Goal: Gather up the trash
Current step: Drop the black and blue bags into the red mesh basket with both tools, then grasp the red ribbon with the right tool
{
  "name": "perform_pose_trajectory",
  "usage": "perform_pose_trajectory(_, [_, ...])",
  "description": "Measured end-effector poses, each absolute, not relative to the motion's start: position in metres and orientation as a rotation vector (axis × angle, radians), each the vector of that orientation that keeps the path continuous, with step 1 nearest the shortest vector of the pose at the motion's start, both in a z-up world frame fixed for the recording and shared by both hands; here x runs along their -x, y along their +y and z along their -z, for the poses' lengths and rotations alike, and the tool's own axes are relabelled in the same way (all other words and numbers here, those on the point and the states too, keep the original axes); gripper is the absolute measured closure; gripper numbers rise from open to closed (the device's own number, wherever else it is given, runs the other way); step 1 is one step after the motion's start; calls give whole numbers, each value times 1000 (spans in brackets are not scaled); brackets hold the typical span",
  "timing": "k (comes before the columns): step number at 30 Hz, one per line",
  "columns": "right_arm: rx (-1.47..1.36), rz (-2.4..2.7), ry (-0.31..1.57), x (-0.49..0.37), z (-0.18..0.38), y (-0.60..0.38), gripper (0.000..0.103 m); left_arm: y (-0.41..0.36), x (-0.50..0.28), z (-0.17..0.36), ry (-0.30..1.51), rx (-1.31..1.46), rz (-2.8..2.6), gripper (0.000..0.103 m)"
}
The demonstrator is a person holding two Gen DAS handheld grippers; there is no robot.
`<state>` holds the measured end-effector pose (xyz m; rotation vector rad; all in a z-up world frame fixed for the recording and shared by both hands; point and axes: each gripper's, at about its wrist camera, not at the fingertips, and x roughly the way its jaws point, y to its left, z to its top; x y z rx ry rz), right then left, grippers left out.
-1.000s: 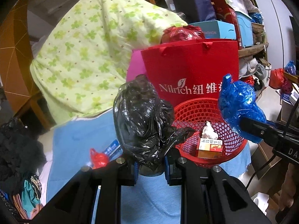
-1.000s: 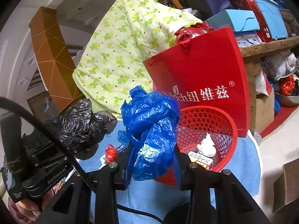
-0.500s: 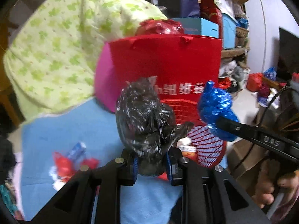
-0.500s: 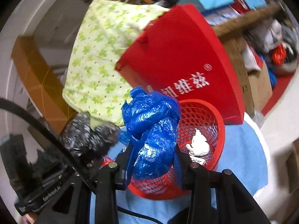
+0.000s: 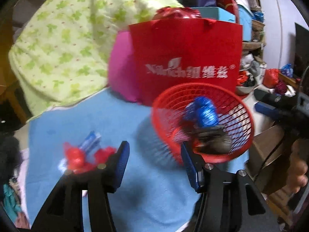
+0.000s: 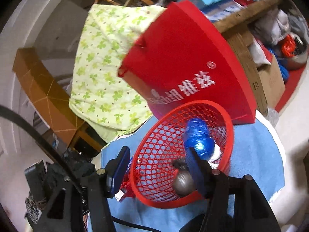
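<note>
A red mesh basket (image 5: 245,114) (image 6: 154,154) stands on the blue cloth. A crumpled blue plastic bag (image 5: 202,112) (image 6: 199,139) and a black plastic bag (image 5: 214,141) (image 6: 182,179) lie inside it, blurred. My left gripper (image 5: 155,166) is open and empty, just left of and in front of the basket. My right gripper (image 6: 157,169) is open and empty, its jaws straddling the basket's near rim. Red wrappers (image 5: 77,158) and a blue-white packet (image 5: 90,141) lie on the cloth at the left.
A red paper shopping bag (image 5: 185,58) (image 6: 183,65) stands right behind the basket, with a pink bag (image 5: 121,71) beside it. A green-patterned quilt (image 5: 63,38) (image 6: 104,73) hangs behind. Cardboard boxes (image 6: 270,81) and clutter fill the right.
Both grippers have opened. The black bag and the blue bag left the jaws and now lie in the red basket. Both views are blurred by motion.
</note>
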<state>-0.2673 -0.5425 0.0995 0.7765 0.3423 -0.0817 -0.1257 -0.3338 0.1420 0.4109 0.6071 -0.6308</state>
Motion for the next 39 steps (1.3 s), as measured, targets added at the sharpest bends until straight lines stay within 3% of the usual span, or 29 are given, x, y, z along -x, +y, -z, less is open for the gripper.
perform_pose_trajectory(22, [-498,-193,427,211,-153,-378,39,-172,116,-157,532,-320,253,44])
perform_pose_trajectory(39, [-382,-245,666,159,-102,-297,39,-83,79,-97,689,-186,123,39])
